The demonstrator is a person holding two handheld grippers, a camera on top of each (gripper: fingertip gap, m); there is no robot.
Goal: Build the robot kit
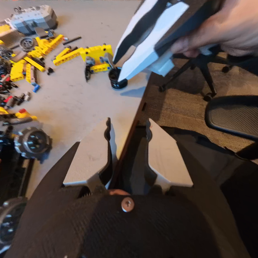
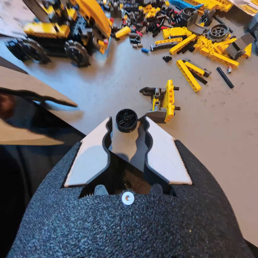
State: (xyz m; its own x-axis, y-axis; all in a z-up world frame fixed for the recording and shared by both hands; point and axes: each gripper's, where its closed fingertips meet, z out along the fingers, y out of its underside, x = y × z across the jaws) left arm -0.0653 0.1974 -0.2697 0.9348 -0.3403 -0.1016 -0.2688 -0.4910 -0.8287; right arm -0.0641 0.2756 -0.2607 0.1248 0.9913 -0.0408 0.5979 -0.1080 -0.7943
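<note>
A small black wheel rim (image 2: 126, 120) stands on the pale table (image 2: 97, 86), between the tips of my right gripper (image 2: 127, 118), which is open around it with gaps on both sides. The rim also shows in the left wrist view (image 1: 116, 78), with the right gripper (image 1: 116, 72) coming down on it from the upper right. A small yellow and grey brick assembly (image 2: 164, 103) lies just right of the rim. My left gripper (image 1: 127, 122) is open and empty, hovering over the table's edge (image 1: 134, 120).
A heap of yellow, black and grey bricks (image 2: 188, 34) lies at the far side. A partly built yellow vehicle with big black tyres (image 2: 72, 36) stands at the far left; a tyre (image 1: 32, 143) shows near my left gripper. An office chair (image 1: 230, 118) stands beyond the edge.
</note>
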